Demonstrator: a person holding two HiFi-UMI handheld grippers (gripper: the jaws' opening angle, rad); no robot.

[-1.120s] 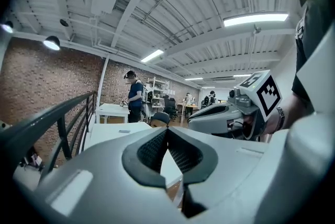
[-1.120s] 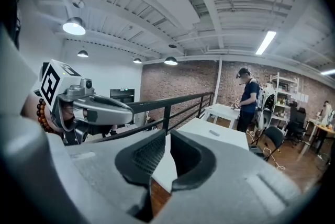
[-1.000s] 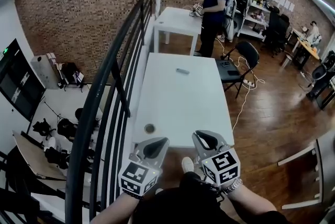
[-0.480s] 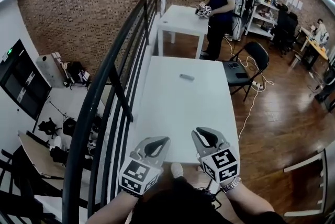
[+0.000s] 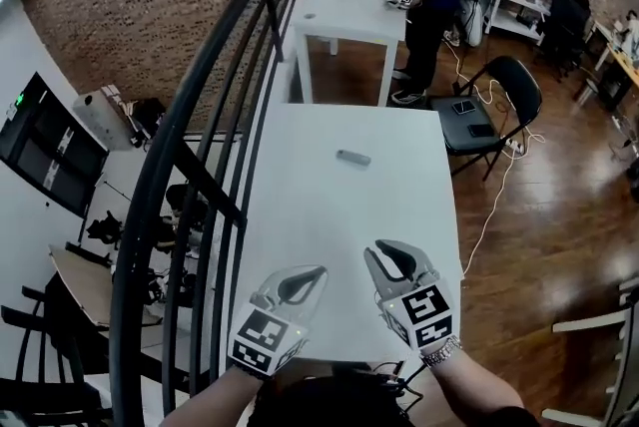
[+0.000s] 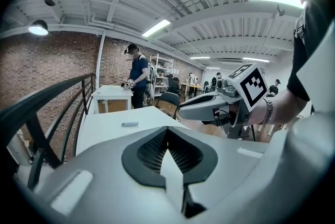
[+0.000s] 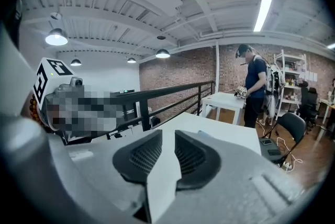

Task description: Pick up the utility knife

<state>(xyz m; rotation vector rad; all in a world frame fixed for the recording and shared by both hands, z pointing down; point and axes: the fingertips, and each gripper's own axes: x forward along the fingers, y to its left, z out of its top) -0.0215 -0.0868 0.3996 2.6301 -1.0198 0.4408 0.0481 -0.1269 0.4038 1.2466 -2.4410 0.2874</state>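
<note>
Utility knife (image 5: 353, 158) sits at the far middle of the white table (image 5: 300, 206), well apart from both grippers, so I'm on the approach. Left gripper (image 5: 312, 272) has its fingers pressed together. Right gripper (image 5: 382, 249) has its fingers opening, with nothing between them. Next up, I reckon: reach far and straddle the knife.

Left gripper (image 5: 316, 271) and right gripper (image 5: 377, 250): pale grey shells, black mesh pads (image 7: 141, 157), black-and-white marker cubes (image 5: 262, 337) at the back. Chunky metal bracelet (image 5: 445, 353) just behind the right one, whose empty jaws are opening.

White table (image 5: 339, 206), seemingly grey utility knife (image 5: 353, 158)
</note>
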